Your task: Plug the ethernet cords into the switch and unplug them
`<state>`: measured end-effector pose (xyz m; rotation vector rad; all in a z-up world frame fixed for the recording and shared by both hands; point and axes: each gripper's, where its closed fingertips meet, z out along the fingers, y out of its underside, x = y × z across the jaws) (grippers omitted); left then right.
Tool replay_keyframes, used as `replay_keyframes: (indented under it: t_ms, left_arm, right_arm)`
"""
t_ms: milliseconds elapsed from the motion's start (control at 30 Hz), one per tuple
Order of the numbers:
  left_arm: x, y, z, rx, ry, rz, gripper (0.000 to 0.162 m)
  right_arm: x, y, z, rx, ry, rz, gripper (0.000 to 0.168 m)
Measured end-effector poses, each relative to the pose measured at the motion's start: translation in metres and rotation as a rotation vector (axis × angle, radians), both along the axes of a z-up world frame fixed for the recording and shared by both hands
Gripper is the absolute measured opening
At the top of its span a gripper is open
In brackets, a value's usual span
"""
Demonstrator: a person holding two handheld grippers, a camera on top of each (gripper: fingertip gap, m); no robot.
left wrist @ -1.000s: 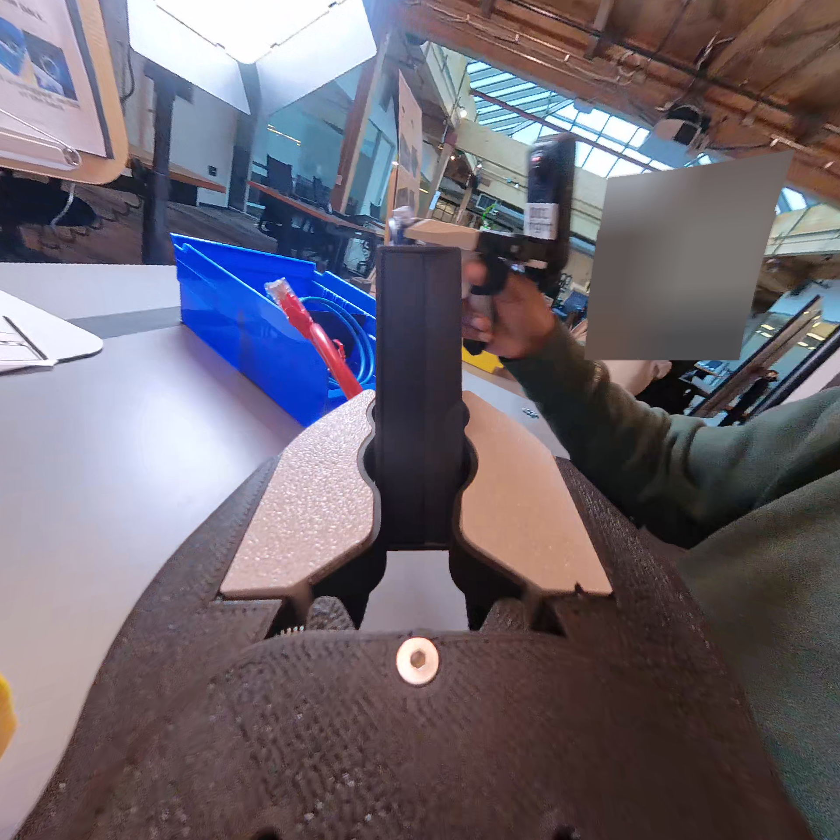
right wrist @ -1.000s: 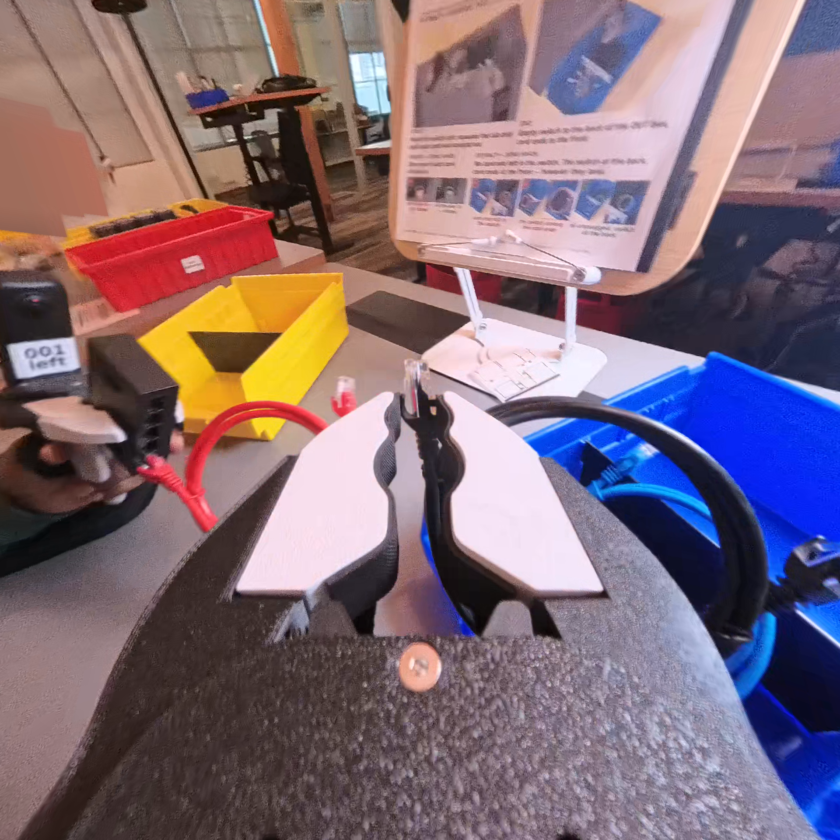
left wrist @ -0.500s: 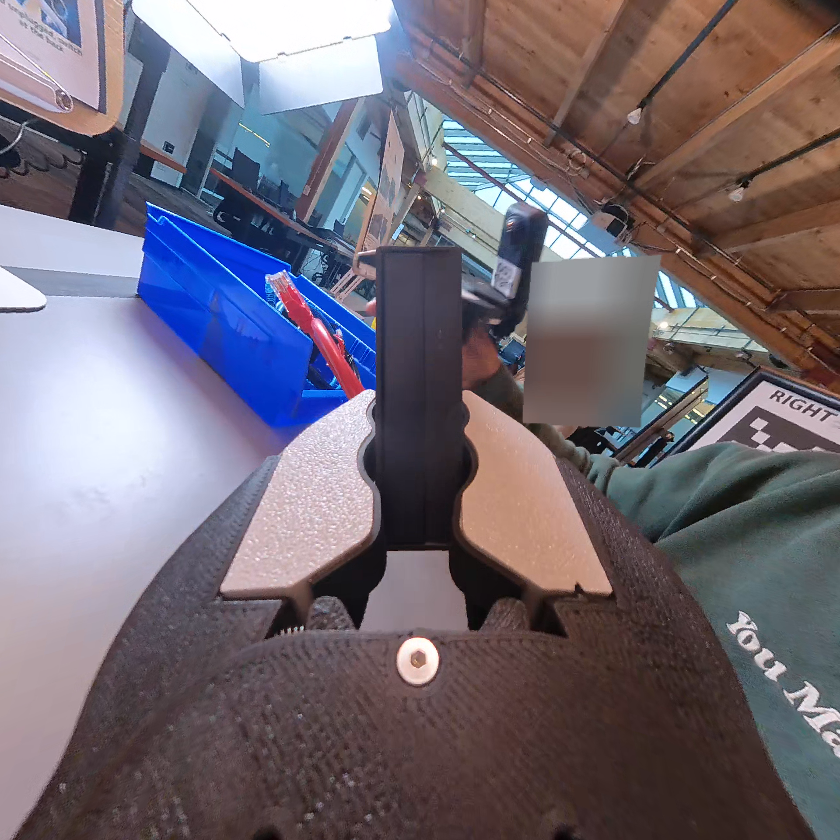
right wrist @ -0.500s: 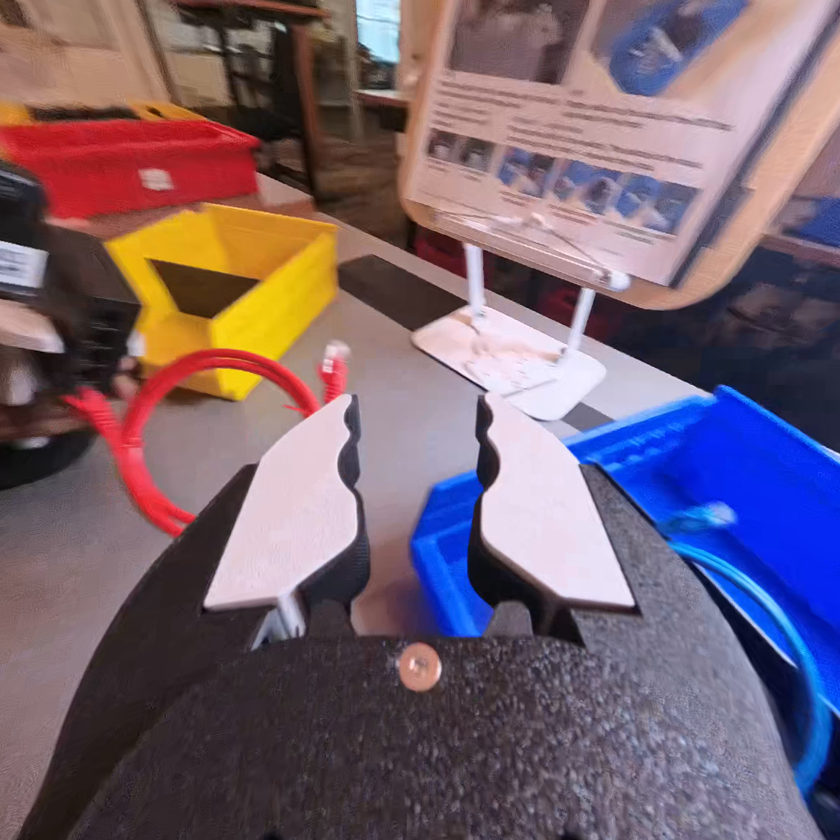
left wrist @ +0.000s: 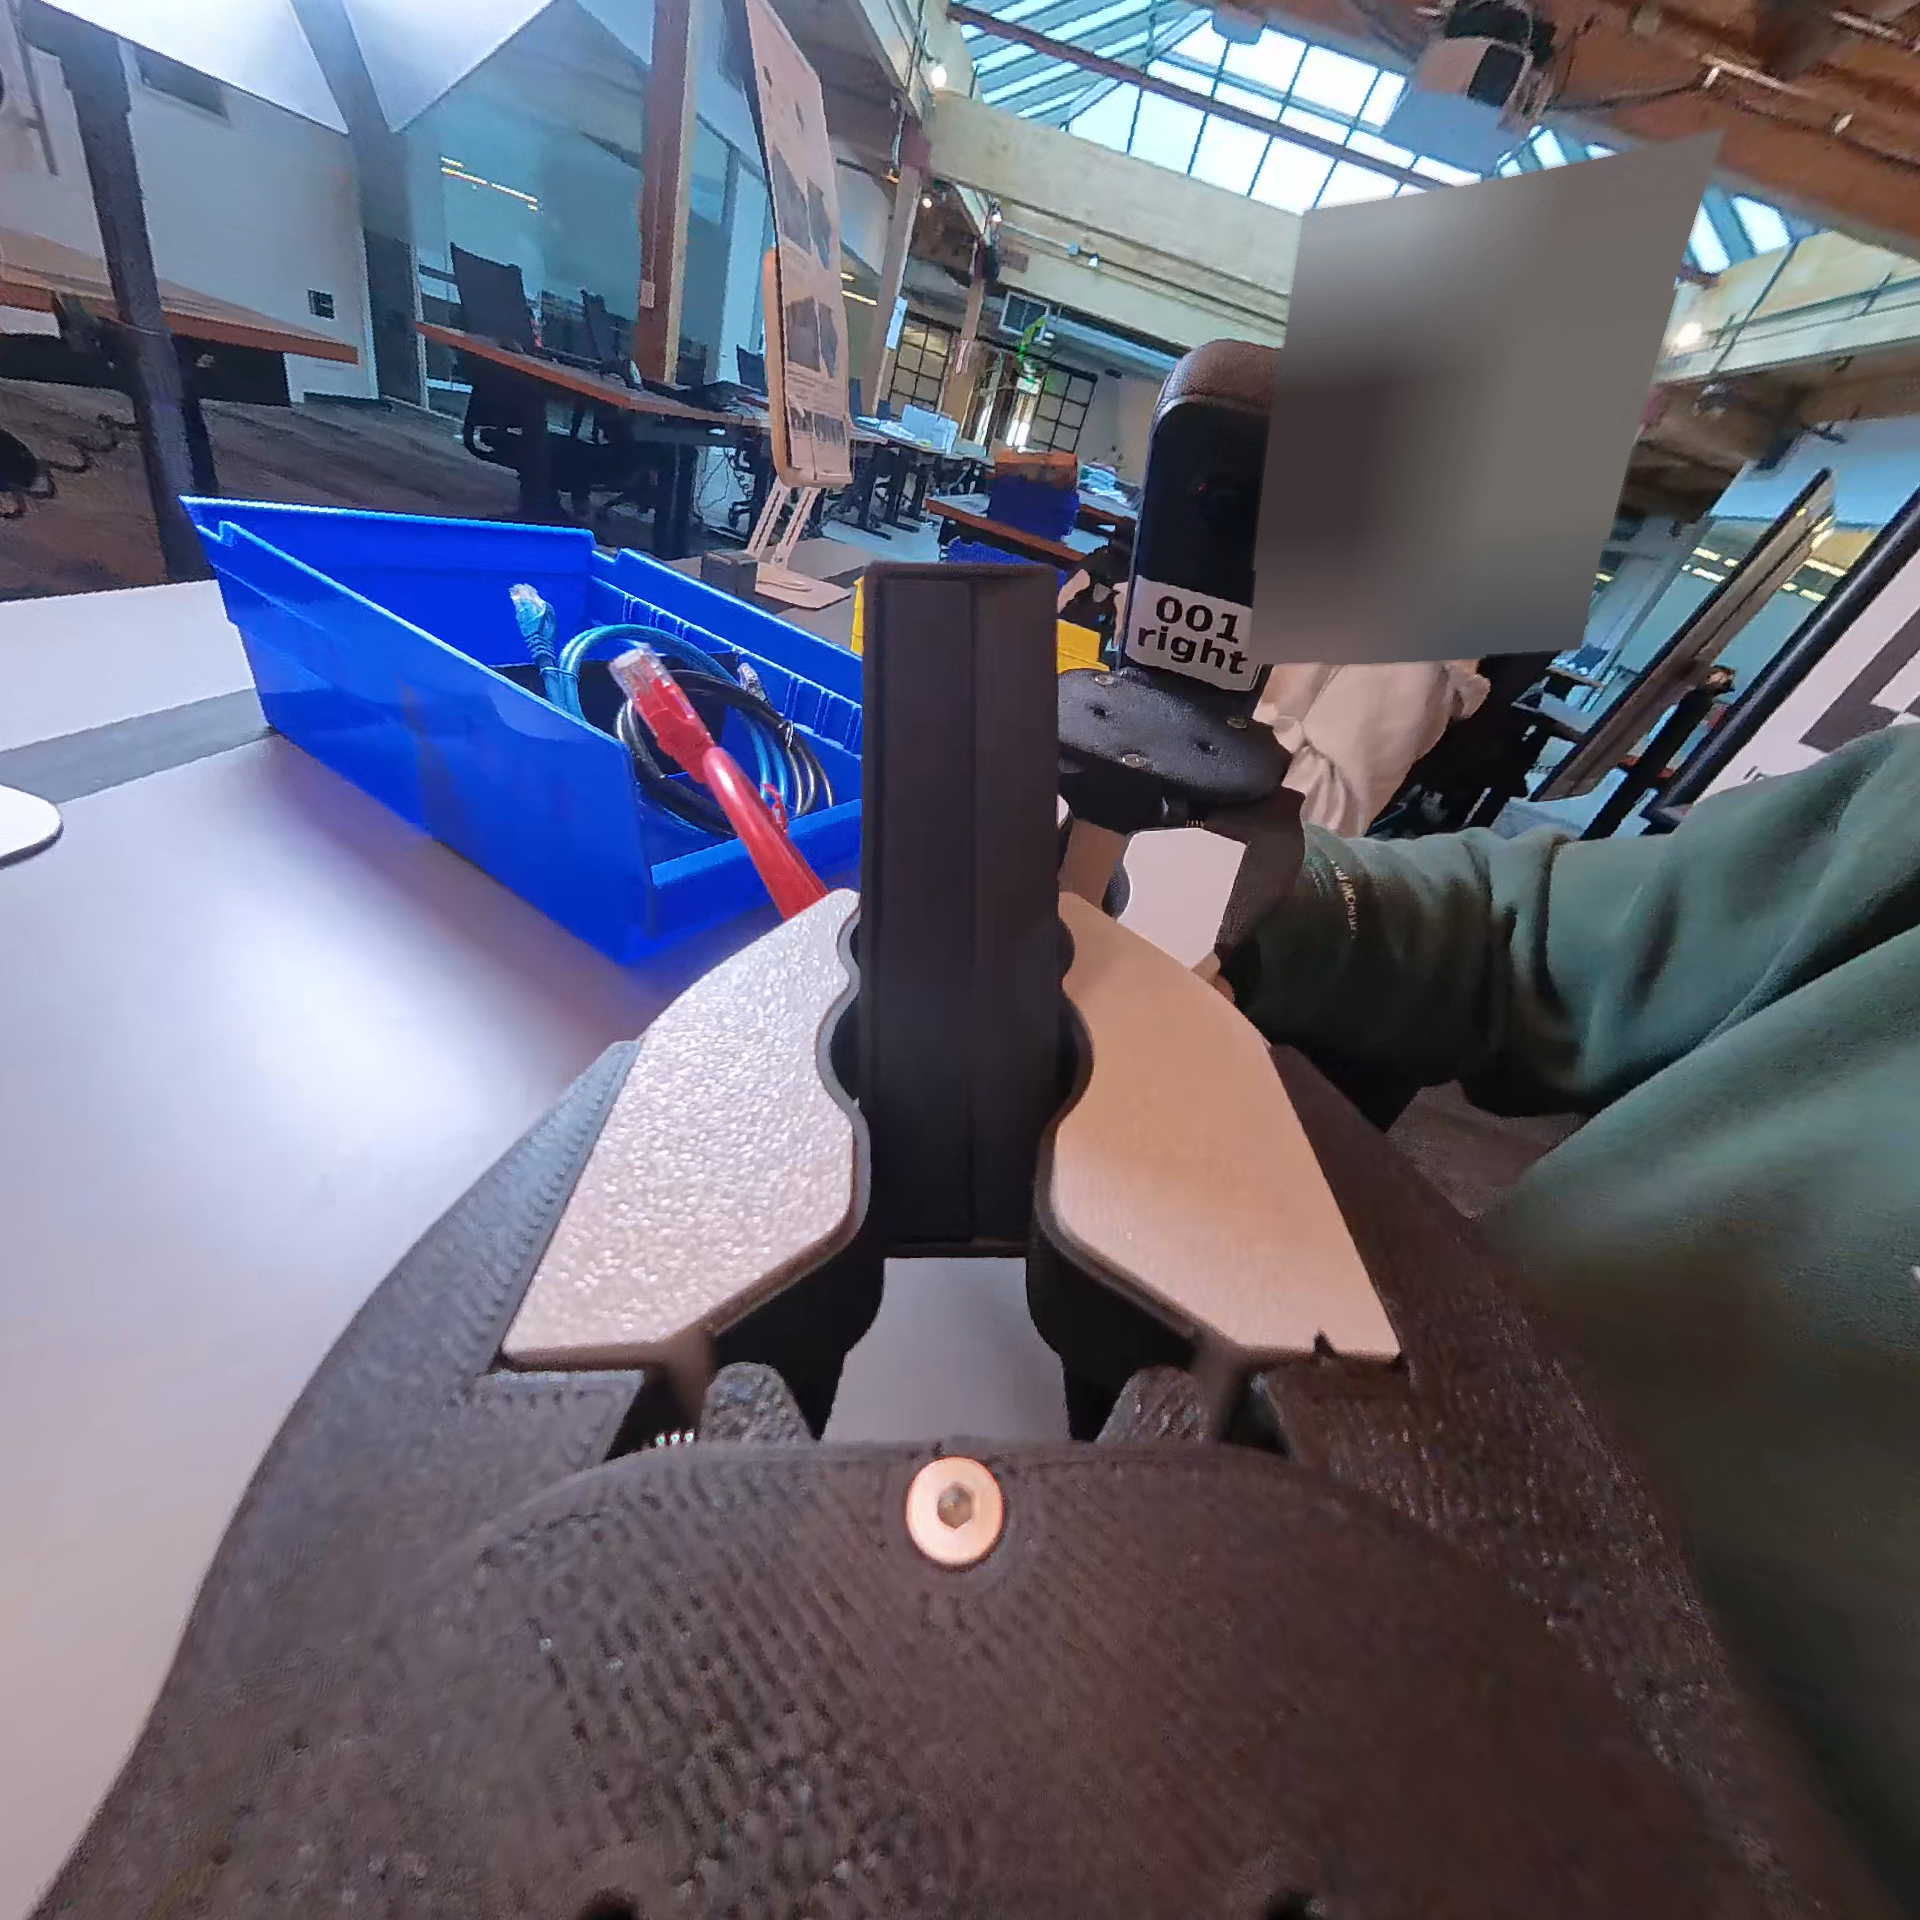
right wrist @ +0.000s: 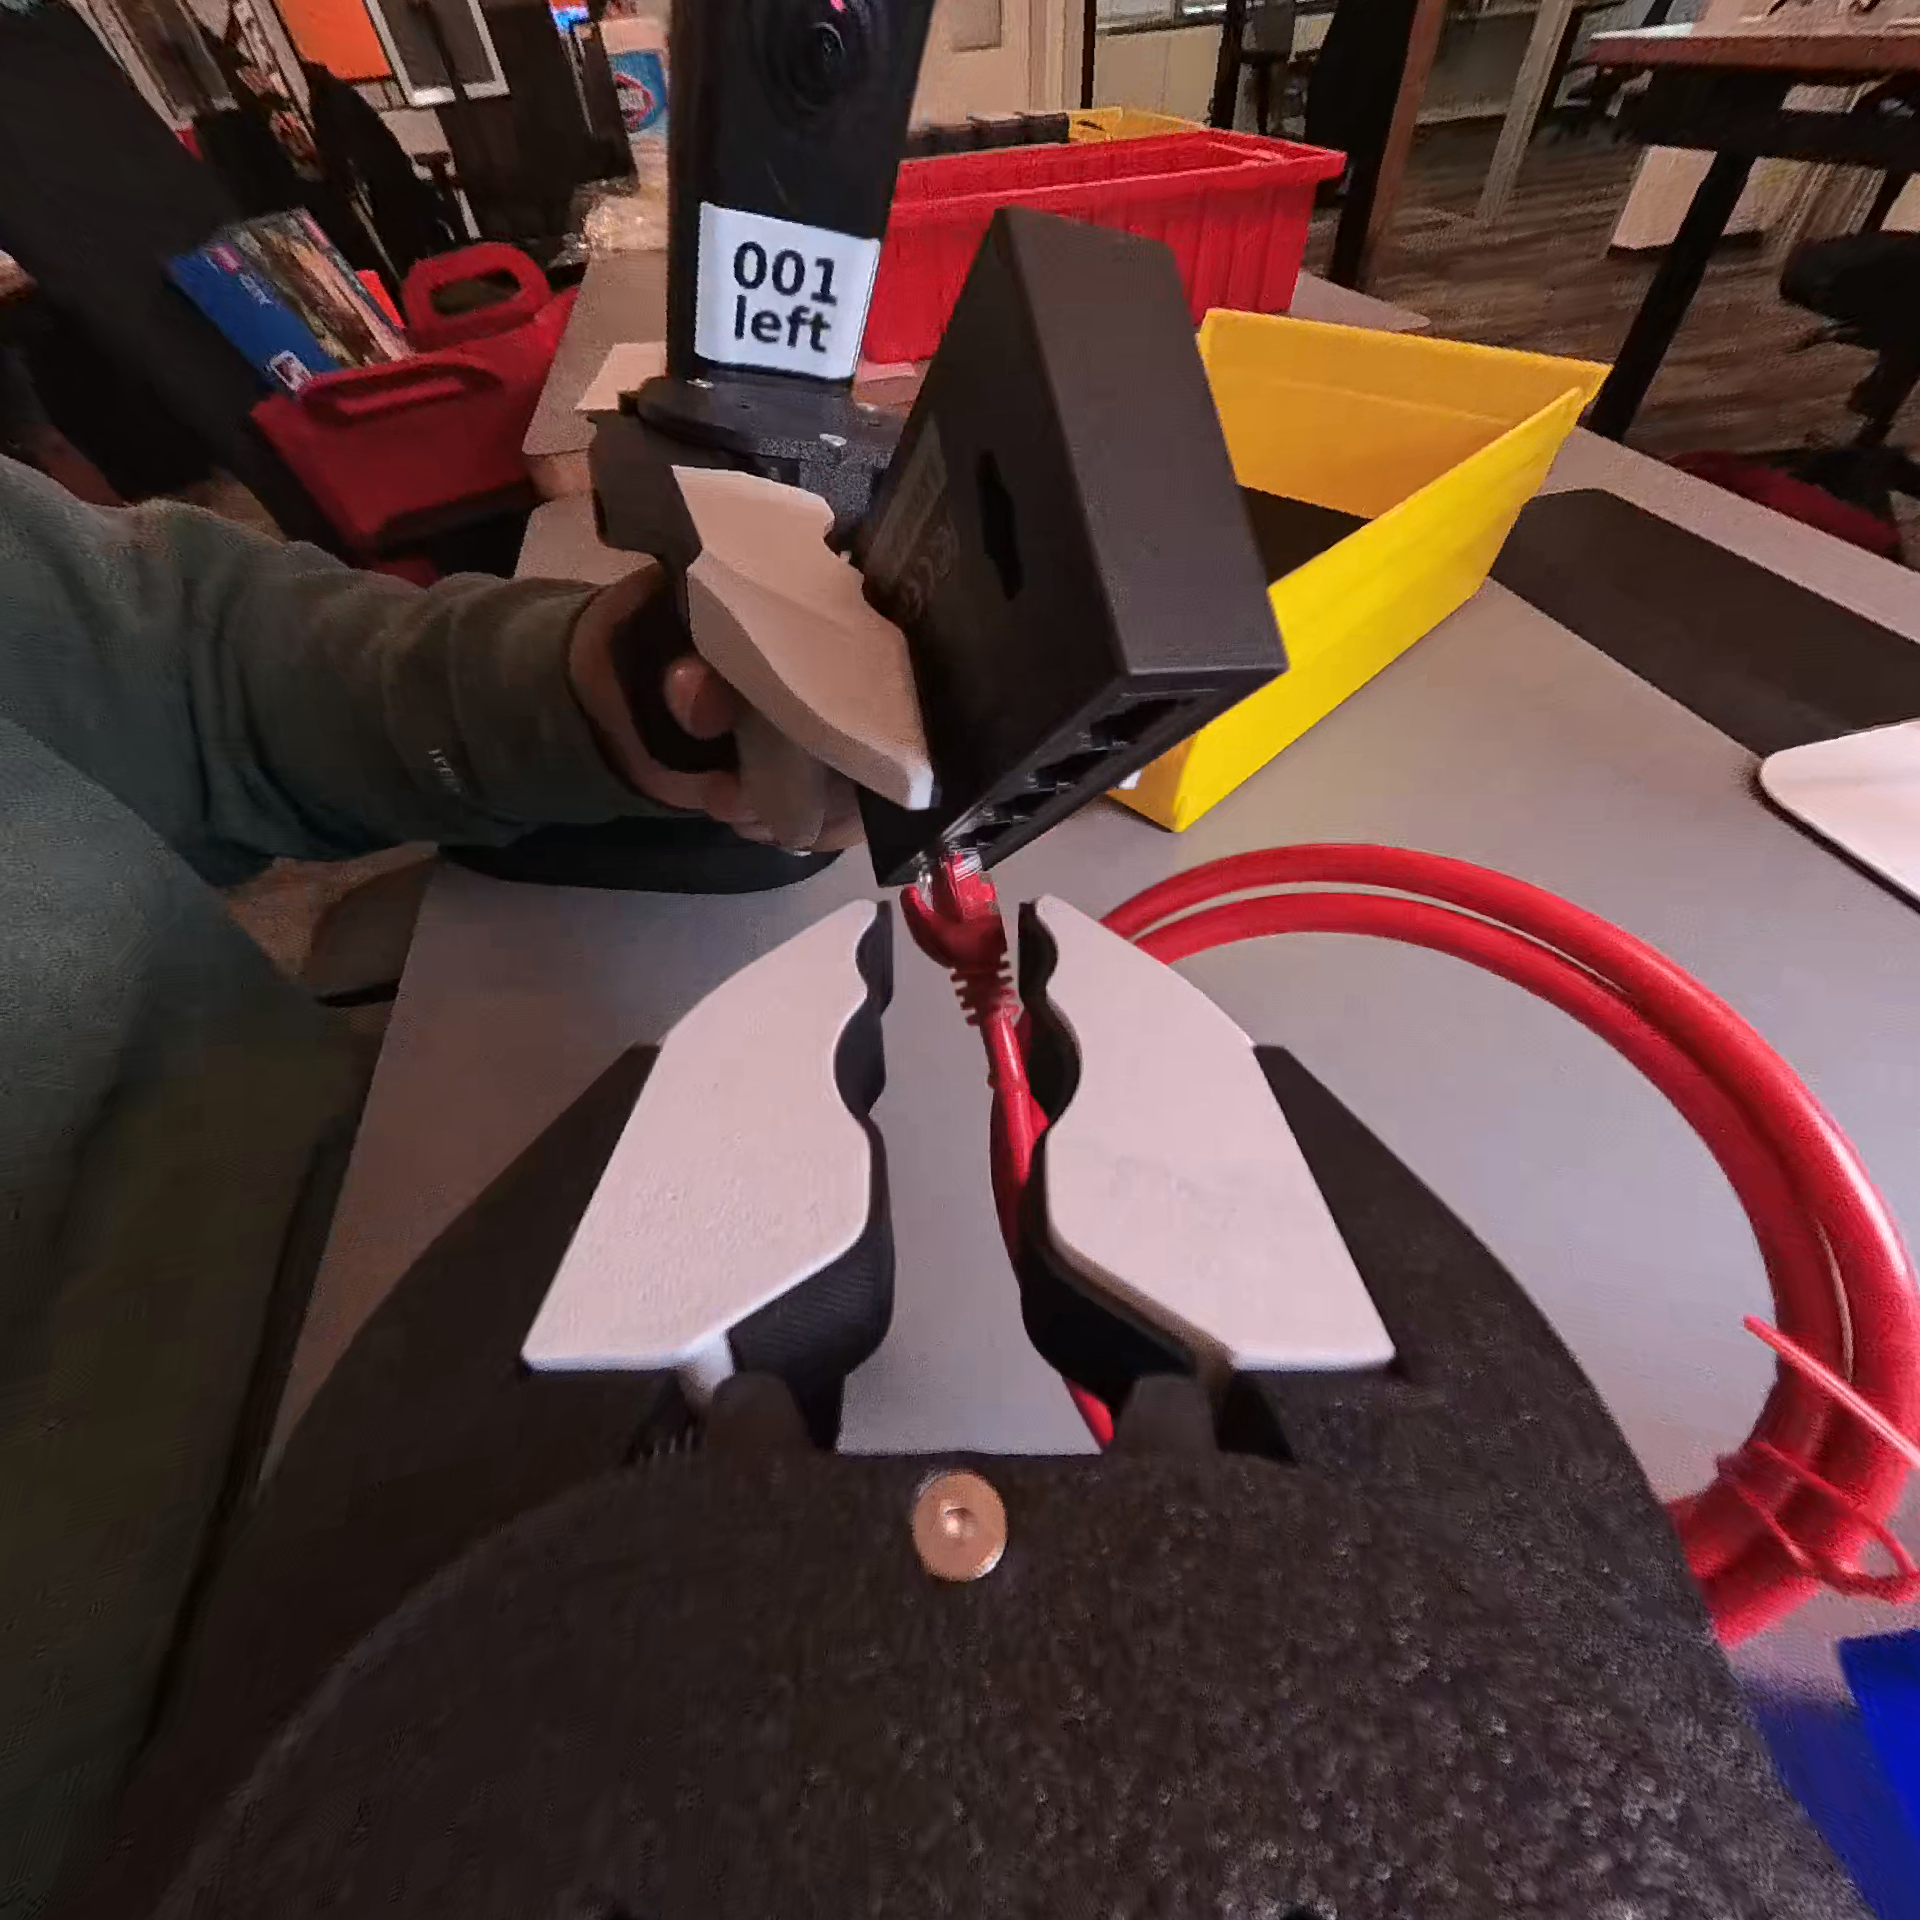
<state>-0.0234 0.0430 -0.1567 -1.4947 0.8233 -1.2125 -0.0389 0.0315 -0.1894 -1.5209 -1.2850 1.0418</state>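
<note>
Between the pale textured fingers [left wrist: 717,1122] of the left gripper [left wrist: 961,935] stands the black box-shaped plastic switch [left wrist: 961,904], clamped upright; from this wrist view only its plain back shows, and its ports are hidden. The right wrist view shows the same switch [right wrist: 1060,520] held above the grey table [right wrist: 1455,831], port face tilted downward. Four ports can be counted there, though the row is dark and its lower end is hard to make out.

The red ethernet cord [right wrist: 1662,1091] has one plug [right wrist: 951,909] seated at the lowest port. The right gripper [right wrist: 956,925] sits around that plug with its jaws apart, a gap visible on the left side; on the right side the cord runs along the inner edge of the finger [right wrist: 1174,1174], and I cannot tell whether it touches. Its coil loops to the right, tied by a red zip tie [right wrist: 1808,1382] (partly blurred at the frame edge).

The cord's other plug [left wrist: 655,686] rises in front of the blue plastic bin [left wrist: 436,727], which holds a blue cord [left wrist: 582,665] and a black cord [left wrist: 686,790], two in all. One yellow bin [right wrist: 1382,540] stands behind the switch, one red bin [right wrist: 1101,218] farther back. Each gripper's camera post carries a white label [right wrist: 781,291] with printed text.
</note>
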Motion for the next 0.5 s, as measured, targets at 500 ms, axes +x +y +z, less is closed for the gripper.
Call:
replay_keyframes:
  t_ms: [500]
  left_arm:
    - [0.012,0.013,0.02,0.204,0.078,0.007,0.031]
  right_arm:
    - [0.0,0.024,0.015,0.098,0.075,-0.208,0.016]
